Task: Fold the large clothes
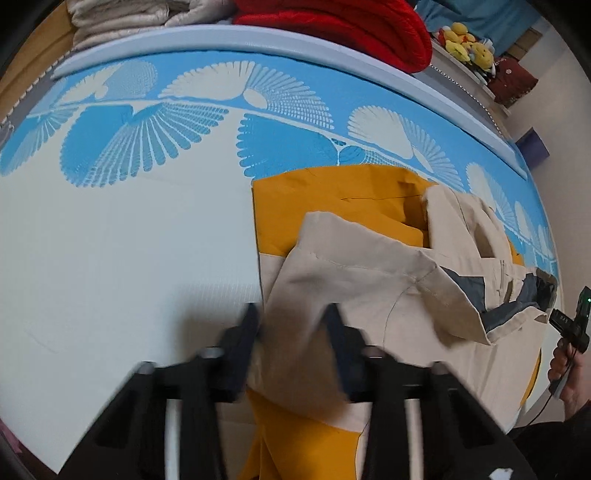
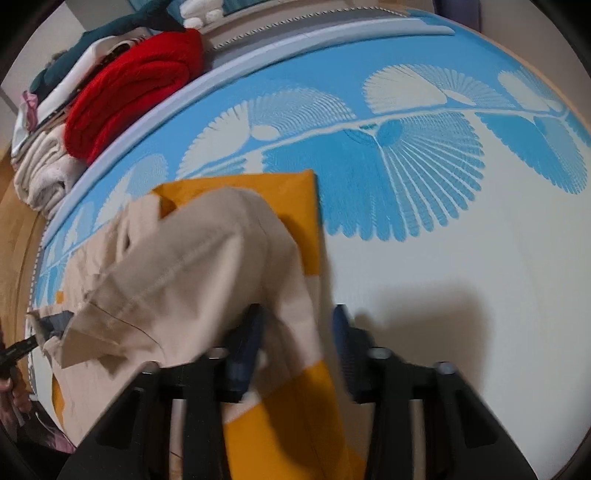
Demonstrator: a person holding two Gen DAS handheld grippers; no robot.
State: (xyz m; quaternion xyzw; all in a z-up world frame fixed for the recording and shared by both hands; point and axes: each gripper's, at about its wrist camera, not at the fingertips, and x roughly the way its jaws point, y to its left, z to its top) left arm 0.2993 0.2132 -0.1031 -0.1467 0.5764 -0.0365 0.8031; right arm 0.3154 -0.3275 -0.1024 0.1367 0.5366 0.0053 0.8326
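Both claws gape wide, left claw [image 1: 293, 325] and right claw [image 2: 297, 325] straddling the beige-and-mustard jacket [image 1: 369, 273].

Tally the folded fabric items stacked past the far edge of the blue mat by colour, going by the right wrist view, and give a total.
Red: 1, the red blanket
Cream: 1, the cream quilt
Dark teal: 1, the teal garment
White: 1, the white piece under the teal one
Total: 4. Smaller bits at the pile's left end are too blurred to count.
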